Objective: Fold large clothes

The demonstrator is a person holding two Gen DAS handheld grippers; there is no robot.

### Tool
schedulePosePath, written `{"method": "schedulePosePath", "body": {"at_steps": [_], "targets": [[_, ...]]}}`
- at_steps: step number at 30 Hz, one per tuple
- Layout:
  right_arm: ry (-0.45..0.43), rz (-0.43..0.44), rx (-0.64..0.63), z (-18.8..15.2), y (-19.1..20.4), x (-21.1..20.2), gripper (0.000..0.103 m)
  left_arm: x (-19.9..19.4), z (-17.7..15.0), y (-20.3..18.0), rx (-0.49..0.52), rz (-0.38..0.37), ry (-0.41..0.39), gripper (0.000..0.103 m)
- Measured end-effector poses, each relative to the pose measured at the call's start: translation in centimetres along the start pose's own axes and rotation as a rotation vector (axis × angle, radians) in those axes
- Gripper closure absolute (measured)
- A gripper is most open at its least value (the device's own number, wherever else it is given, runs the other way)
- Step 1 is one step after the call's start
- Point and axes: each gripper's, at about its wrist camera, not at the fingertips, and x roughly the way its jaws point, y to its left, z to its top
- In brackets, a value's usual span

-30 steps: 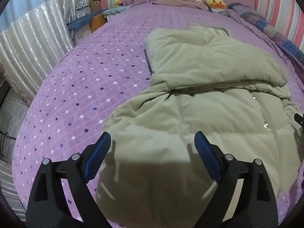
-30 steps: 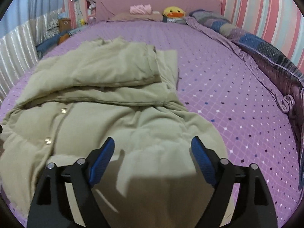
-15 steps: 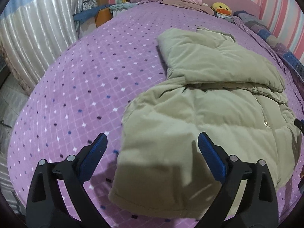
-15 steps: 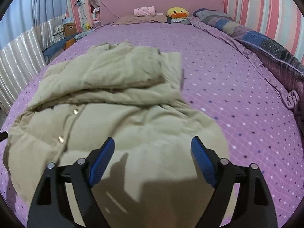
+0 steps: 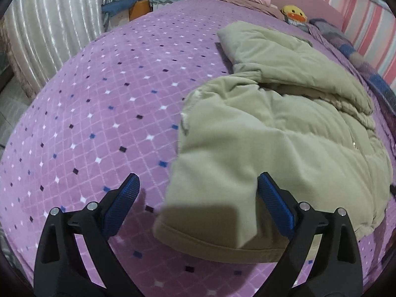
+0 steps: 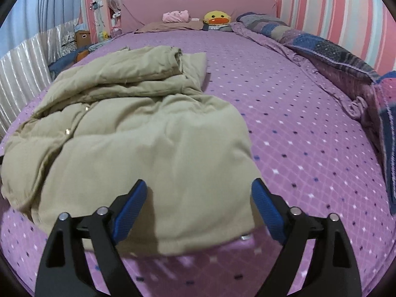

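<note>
Roughly midway: coat point(image 5: 284, 133) lies on the bed point(image 5: 111, 99), top part folded down at 12 o'clock, hem end at 6 unfolded; left gripper point(image 5: 198, 198) and right gripper point(image 6: 199, 203) both wide, empty, hovering over hem.

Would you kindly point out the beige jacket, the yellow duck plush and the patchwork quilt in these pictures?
beige jacket point(image 6: 153, 148): right wrist view, middle of its front panel.
yellow duck plush point(image 6: 217, 17): right wrist view, its face above the orange beak.
patchwork quilt point(image 6: 329, 49): right wrist view, a dark blue patch.
</note>
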Motion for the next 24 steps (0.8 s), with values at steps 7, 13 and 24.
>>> {"method": "schedulePosePath", "body": {"at_steps": [7, 13, 24], "targets": [[0.011, 0.049, 0.103, -2.0, -1.1, -0.2, 0.014, 2.6, -0.8, 0.1, 0.039, -0.021, 0.045, 0.003], [-0.028, 0.014, 0.100, -2.9, -1.2, -0.4, 0.014, 3.0, -1.6, -1.6, 0.103, -0.056, 0.067, 0.006], [-0.103, -0.012, 0.167, -1.1, -4.0, 0.0, 0.007, 3.4, -1.9, -2.9, 0.109, -0.021, 0.054, 0.008]]}}
